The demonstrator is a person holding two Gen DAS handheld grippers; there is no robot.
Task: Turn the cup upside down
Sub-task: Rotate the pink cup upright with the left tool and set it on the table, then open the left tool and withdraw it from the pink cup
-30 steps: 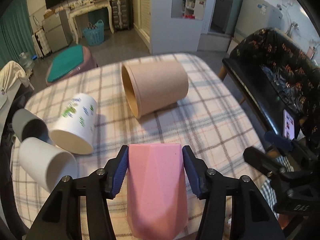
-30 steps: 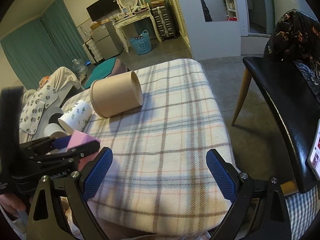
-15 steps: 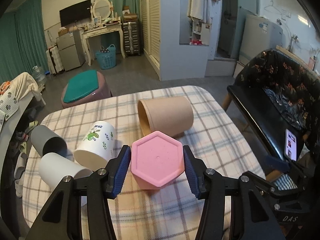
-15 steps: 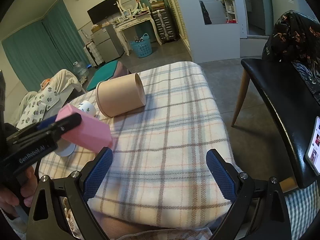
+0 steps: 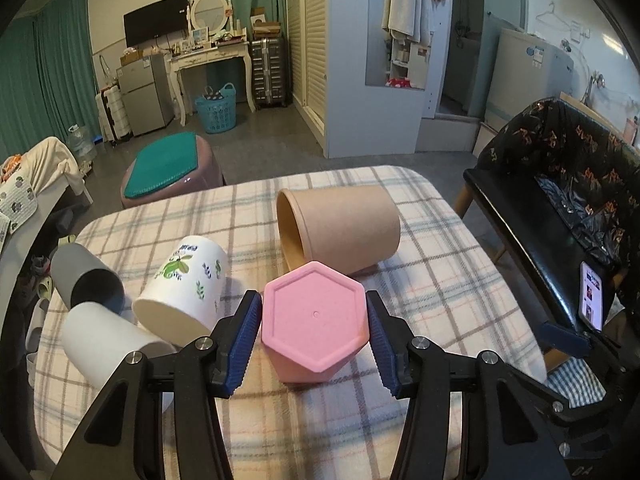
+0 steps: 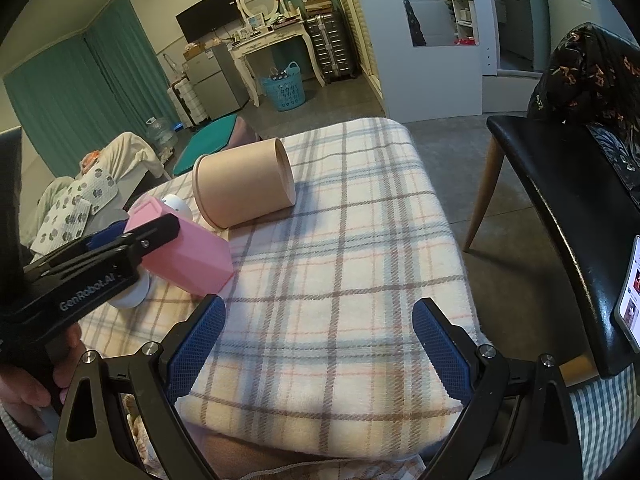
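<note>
At the far left of the plaid-covered table (image 5: 460, 292) 2 plain cups lie on their sides, a grey cup (image 5: 86, 282) behind a white cup (image 5: 108, 344), and just to their right a leaf-printed cup (image 5: 180, 288) also lies tipped, its mouth toward the near edge. Next comes the left gripper (image 5: 314, 338), whose 2 blue pads clamp the pink cup (image 5: 316, 326) from either side; the cup sits squarely between the fingers (image 5: 244, 336), its flat hexagonal base turned toward the camera and upward. From the right wrist view the same pink cup (image 6: 188, 252) is seen tilted, base high and to the left, its lower end close to or touching the blanket, though I cannot tell which. Directly behind it a large tan cup (image 5: 340, 228) rests on its side with its opening facing left. Further right, the right gripper (image 6: 316, 344) hangs over the near edge of the table with its blue pads spread wide and nothing between them, well apart from the pink cup. At the far right a black chair (image 6: 560, 200) stands beside the table, a lit phone (image 6: 630, 292) lying on its seat.
</note>
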